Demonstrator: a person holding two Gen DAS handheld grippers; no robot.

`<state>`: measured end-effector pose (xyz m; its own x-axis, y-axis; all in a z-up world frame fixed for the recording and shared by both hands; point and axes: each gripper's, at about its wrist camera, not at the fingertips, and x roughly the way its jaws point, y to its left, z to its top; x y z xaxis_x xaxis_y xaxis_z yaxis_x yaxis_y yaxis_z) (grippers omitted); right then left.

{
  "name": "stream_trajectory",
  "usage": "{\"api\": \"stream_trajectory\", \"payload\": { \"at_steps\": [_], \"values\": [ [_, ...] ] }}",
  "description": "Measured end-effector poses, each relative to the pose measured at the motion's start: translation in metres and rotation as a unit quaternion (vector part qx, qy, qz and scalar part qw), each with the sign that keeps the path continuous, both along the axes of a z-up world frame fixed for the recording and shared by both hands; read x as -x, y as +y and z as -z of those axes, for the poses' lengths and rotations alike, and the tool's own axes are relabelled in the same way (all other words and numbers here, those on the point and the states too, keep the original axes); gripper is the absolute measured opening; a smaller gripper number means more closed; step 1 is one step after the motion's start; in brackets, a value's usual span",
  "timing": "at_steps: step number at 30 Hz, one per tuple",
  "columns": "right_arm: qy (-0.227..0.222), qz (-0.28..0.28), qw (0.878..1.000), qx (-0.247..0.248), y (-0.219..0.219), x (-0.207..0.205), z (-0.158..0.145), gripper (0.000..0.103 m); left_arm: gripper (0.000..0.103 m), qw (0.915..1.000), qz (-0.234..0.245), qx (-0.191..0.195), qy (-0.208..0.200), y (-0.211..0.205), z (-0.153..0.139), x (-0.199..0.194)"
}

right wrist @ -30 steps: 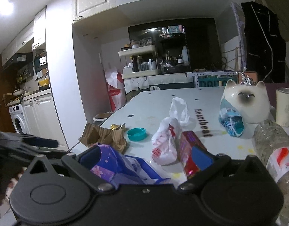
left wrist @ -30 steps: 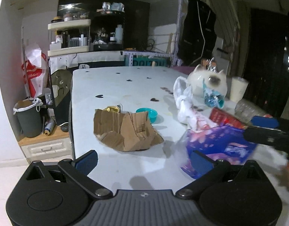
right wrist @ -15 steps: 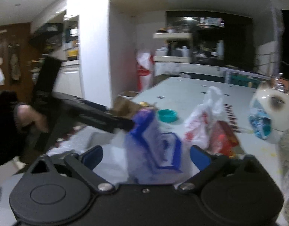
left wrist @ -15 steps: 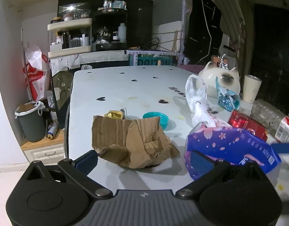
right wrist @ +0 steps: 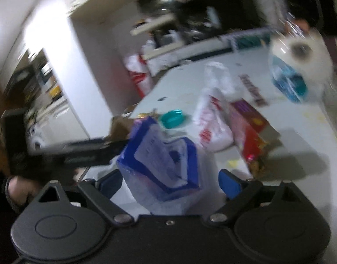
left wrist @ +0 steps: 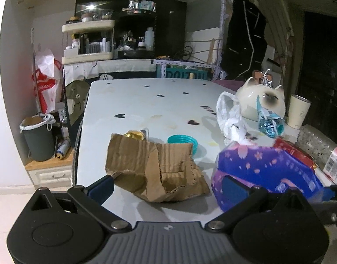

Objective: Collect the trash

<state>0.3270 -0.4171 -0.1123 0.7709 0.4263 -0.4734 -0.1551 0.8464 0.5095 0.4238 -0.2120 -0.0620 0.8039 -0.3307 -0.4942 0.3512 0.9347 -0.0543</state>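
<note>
A crumpled brown cardboard piece (left wrist: 155, 171) lies on the white table (left wrist: 146, 101), just ahead of my open left gripper (left wrist: 168, 187). A purple and blue flowered plastic pack (left wrist: 267, 171) stands to its right, against the left gripper's right finger. In the right wrist view, which is blurred, the same pack (right wrist: 168, 165) stands between the wide-open fingers of my right gripper (right wrist: 170, 180). A teal lid (left wrist: 182, 142), a white plastic bag (left wrist: 232, 118), a red box (left wrist: 293, 151) and a blue wrapper (left wrist: 269, 123) lie further back.
A white cat-shaped jar (left wrist: 260, 101), a paper cup (left wrist: 299, 112) and a clear plastic bottle (left wrist: 320, 145) stand at the right. A lined dark bin (left wrist: 37, 138) stands on the floor at the left. The left gripper's body (right wrist: 58, 151) shows in the right wrist view.
The right gripper has swung and tilted, its view now blurred, and come closer to the purple pack. The left gripper has moved a little closer to the cardboard.
</note>
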Motion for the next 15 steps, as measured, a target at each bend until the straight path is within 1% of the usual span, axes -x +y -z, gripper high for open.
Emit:
{"api": "stream_trajectory", "payload": {
  "at_steps": [1, 2, 4, 6, 8, 9, 12, 14, 15],
  "values": [
    [0.01, 0.001, 1.0, -0.015, -0.001, -0.004, 0.004, 0.095, 0.102, 1.0, -0.002, 0.0, 0.003, 0.0, 0.0, -0.001],
    [0.004, 0.001, 1.0, -0.023, 0.0, -0.005, 0.006, 0.095, 0.102, 1.0, -0.004, 0.001, 0.006, 0.0, 0.0, -0.002],
    [-0.007, -0.009, 1.0, -0.02, 0.006, -0.007, 0.008, 0.094, 0.102, 0.9999, -0.008, 0.007, 0.011, 0.002, 0.001, -0.005],
    [-0.01, -0.021, 0.999, -0.021, 0.013, -0.006, 0.009, 0.091, 0.102, 0.9997, -0.016, 0.012, 0.014, 0.003, 0.001, -0.008],
    [-0.009, -0.029, 0.999, -0.021, 0.018, -0.006, 0.01, 0.078, 0.102, 0.9994, -0.023, 0.014, 0.02, 0.003, 0.002, -0.011],
    [-0.007, -0.029, 0.999, -0.021, 0.018, -0.005, 0.01, 0.074, 0.101, 0.9993, -0.025, 0.015, 0.022, 0.003, 0.002, -0.012],
    [-0.001, -0.023, 0.999, -0.027, 0.015, -0.005, 0.01, 0.067, 0.094, 0.9992, -0.028, 0.016, 0.024, 0.003, 0.002, -0.014],
    [0.004, -0.022, 0.999, -0.032, 0.014, -0.005, 0.01, 0.058, 0.086, 0.9993, -0.027, 0.013, 0.025, 0.002, 0.002, -0.015],
    [0.004, -0.021, 0.999, -0.03, 0.014, -0.005, 0.01, 0.055, 0.084, 0.9993, -0.026, 0.01, 0.024, 0.001, 0.002, -0.014]
  ]
}}
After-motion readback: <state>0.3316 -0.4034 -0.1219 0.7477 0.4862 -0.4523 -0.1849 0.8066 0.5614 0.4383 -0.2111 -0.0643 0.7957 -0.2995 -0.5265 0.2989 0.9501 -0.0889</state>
